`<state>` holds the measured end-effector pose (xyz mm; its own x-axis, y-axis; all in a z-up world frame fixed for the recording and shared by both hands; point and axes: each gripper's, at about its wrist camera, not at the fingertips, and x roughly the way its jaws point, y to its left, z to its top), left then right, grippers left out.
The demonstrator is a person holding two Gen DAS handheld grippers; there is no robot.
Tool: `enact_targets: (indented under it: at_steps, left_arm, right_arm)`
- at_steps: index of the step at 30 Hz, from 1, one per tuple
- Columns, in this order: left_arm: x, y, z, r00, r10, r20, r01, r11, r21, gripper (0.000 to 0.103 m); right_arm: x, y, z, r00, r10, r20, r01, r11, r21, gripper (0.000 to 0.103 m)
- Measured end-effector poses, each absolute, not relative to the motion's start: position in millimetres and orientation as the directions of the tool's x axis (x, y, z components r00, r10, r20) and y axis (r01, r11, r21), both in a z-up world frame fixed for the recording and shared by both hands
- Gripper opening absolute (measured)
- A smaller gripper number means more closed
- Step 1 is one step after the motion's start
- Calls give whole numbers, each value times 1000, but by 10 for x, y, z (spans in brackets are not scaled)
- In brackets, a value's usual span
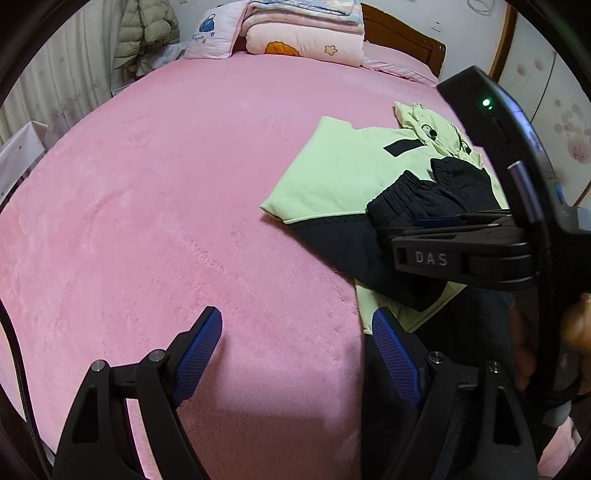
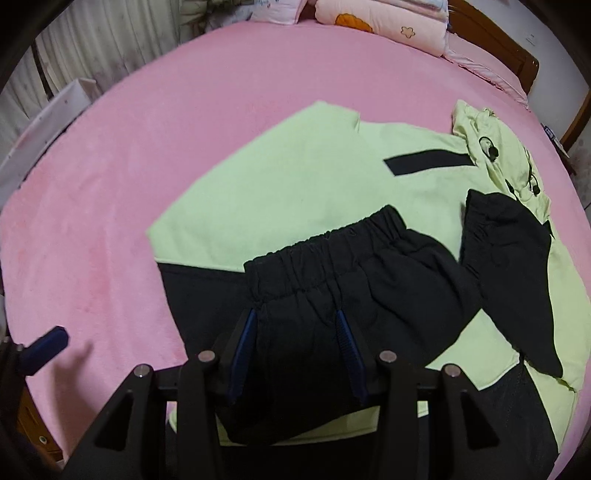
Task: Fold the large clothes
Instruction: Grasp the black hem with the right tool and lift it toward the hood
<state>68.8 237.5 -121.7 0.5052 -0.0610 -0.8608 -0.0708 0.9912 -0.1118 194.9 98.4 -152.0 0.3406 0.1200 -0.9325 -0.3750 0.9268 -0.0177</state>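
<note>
Now we are looking at the green-and-black hoodie [image 2: 295,177] lying flat on the pink bed [image 2: 110,184], its hood [image 2: 495,147] pointing toward two o'clock and one black sleeve [image 2: 332,266] folded across the body. We are holding the right gripper [image 2: 295,343] over that sleeve, its fingers parted on either side of the dark cloth near the cuff. Our left gripper [image 1: 295,350] is hovering at the hoodie's eight o'clock, fingers spread wide over bare bedding. Folded quilts [image 1: 306,33] are sitting at twelve o'clock.
</note>
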Motion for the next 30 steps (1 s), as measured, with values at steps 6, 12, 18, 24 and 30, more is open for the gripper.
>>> enact_targets:
  at_steps: [6, 12, 18, 24, 30]
  left_arm:
    - [757, 2227, -1230, 500, -93, -861, -37, 991, -128, 82]
    - [950, 1937, -1265, 501, -116, -858, 9, 992, -128, 82]
    - [1370, 1678, -1380, 504, -59, -861, -26, 996, -83, 82]
    - [1860, 1560, -1504, 474, 55, -879, -134, 991, -10, 52]
    - [2044, 1625, -1623, 438, -40, -898, -198, 970, -140, 28]
  right_arm:
    - [1984, 822, -1455, 345, 142, -928, -391, 921, -5, 11]
    - [2102, 323, -629, 551, 214, -807, -386, 922, -18, 8]
    - [2386, -382, 163, 755, 207, -623, -305, 951, -54, 8]
    - [2626, -1146, 205, 842, 113, -527, -155, 987, -37, 8]
    - [2711, -2012, -648, 757, 17, -653, 43, 996, 75, 11]
